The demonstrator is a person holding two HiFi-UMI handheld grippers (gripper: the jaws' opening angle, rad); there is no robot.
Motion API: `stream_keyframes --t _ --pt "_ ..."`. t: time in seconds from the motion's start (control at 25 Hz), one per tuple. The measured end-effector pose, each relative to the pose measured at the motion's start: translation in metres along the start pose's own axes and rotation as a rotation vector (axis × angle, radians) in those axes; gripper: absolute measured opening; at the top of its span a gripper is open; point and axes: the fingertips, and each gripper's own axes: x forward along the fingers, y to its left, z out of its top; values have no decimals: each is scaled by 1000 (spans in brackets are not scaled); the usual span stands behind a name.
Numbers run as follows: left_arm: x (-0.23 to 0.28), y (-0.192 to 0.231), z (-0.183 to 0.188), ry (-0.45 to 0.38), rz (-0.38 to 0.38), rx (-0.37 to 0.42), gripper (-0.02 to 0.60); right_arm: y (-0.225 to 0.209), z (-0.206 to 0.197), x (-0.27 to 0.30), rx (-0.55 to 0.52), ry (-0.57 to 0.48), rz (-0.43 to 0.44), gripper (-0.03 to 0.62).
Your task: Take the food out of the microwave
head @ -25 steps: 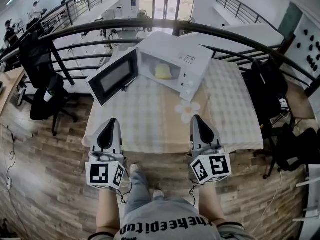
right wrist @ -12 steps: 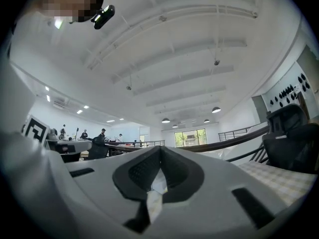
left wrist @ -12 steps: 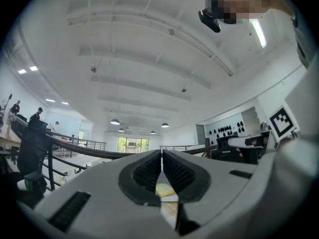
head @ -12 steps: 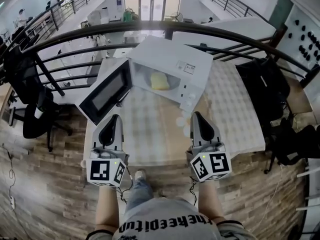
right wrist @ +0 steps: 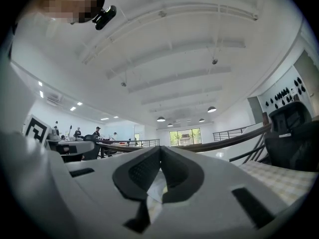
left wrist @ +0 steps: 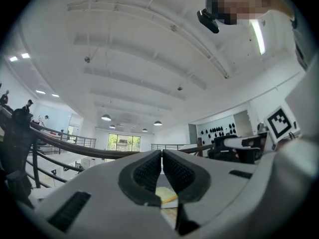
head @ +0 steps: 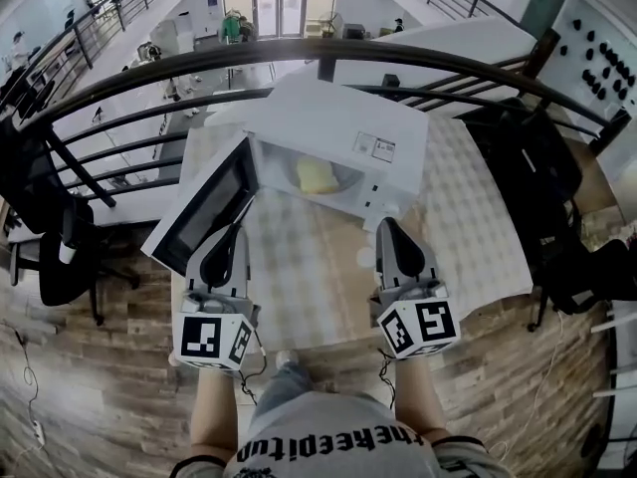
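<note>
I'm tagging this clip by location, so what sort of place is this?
Probably an upper-floor gallery in an open-plan office or lab: a curved black railing overlooks a lower floor, a black office chair stands nearby, and a white microwave sits on a cloth-covered table.

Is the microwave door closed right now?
No, the microwave door stands swung open to the left in the head view, and the yellow food shows inside the microwave.

Bright, even light from ceiling lamps and windows beyond the left hand-held gripper. Shadows soft. Strong fisheye bending, black corners in both gripper views, near jaws slightly soft.
</note>
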Motion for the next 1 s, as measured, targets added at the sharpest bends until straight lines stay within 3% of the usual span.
stream_keyframes --t 0.44,0.68,0.84,1.0 --pt "57 22 -20 21 -98 -1 12 -5 -17 47 0 19 -68 5" --pt "85 32 -42 41 -120 58 9 -3 -28 68 -2 28 -91 5" --pt "100 33 -78 126 -143 200 9 -2 -36 79 -8 41 -99 5" --pt "120 19 -112 129 -226 445 9 -4 -51 89 -4 68 -112 5"
